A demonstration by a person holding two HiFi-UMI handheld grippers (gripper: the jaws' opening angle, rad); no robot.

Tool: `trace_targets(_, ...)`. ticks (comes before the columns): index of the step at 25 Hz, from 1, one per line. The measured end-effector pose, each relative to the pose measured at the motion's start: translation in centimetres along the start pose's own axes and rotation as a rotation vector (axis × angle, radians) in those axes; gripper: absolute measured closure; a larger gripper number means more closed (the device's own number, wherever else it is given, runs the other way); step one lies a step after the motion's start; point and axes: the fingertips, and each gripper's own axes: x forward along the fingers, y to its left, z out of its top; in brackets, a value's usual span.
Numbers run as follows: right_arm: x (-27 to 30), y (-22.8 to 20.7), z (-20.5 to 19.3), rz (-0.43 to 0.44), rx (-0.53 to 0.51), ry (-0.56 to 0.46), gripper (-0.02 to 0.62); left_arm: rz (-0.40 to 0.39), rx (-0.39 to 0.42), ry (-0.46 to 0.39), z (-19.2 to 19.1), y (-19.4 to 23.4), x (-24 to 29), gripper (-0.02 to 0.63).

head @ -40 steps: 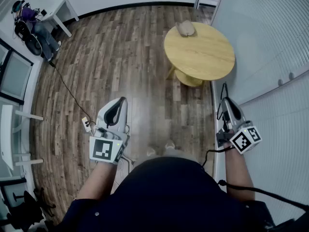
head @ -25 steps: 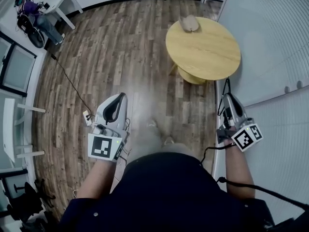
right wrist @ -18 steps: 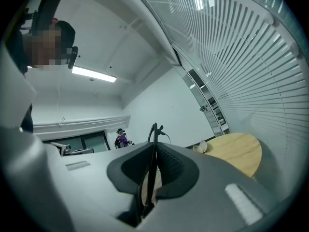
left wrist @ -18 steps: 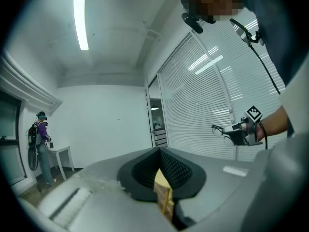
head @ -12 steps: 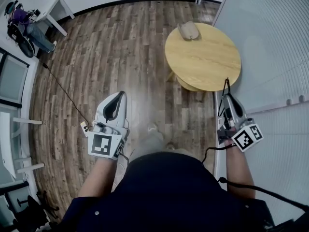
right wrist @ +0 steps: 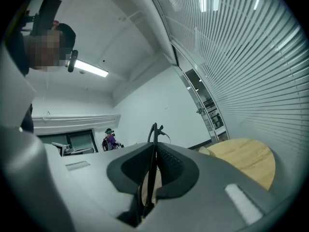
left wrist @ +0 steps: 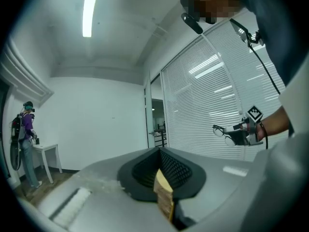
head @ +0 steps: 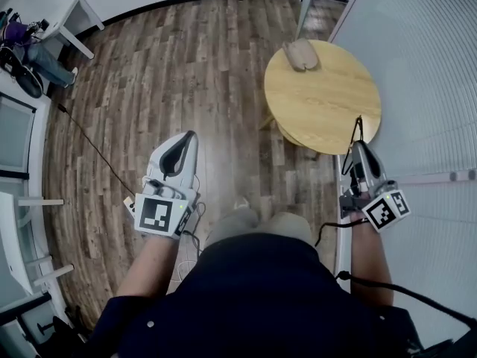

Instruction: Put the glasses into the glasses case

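Note:
A tan glasses case point(head: 302, 53) lies at the far edge of a round wooden table point(head: 328, 103); the right gripper view shows that table point(right wrist: 246, 161) low on the right. My right gripper point(head: 358, 149) is shut on thin black-framed glasses point(head: 358, 129), held level just short of the table's near edge. In its own view the glasses point(right wrist: 153, 134) stick up between the jaws of the right gripper point(right wrist: 154, 149). The left gripper point(head: 179, 151) hangs over the wooden floor, well left of the table. Its jaws meet with nothing between them point(left wrist: 159, 153).
White slatted blinds point(head: 425, 66) run along the right, close to the table. A black cable point(head: 97, 144) crosses the floor to a power strip point(head: 128, 203). A white desk point(head: 74, 13) and a person in purple point(head: 30, 47) are at the far left.
The table and case have drawn nearer and shifted right in the head view as I walk toward them. Both grippers hold their pose, the right still gripping the glasses.

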Motion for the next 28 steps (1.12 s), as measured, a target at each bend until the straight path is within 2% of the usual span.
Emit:
trace_targets(5,3.2,-0.3,-0.7,-0.011,0.002,0.015,0.565,-0.006,0.004,0.031,-1.5,2.7,2.4,0.603)
trace_targets(12,5.9,-1.3,-0.5,-0.023,0.005,0.029,0.565,-0.025,-0.015,0.036,-1.9,4.0,4.9,0.603)
trace_targets(19,11.1,-4.0,0.4,0.012,0.010,0.019,0.565,0.028,-0.004,0.035,-1.4,6.9,9.0,0.603)
trace_targets(28,18.1,-8.3,3.2,0.081,0.005,0.005,0.565,0.088,0.048,-0.015,2.2,9.6,15.5,0.603)
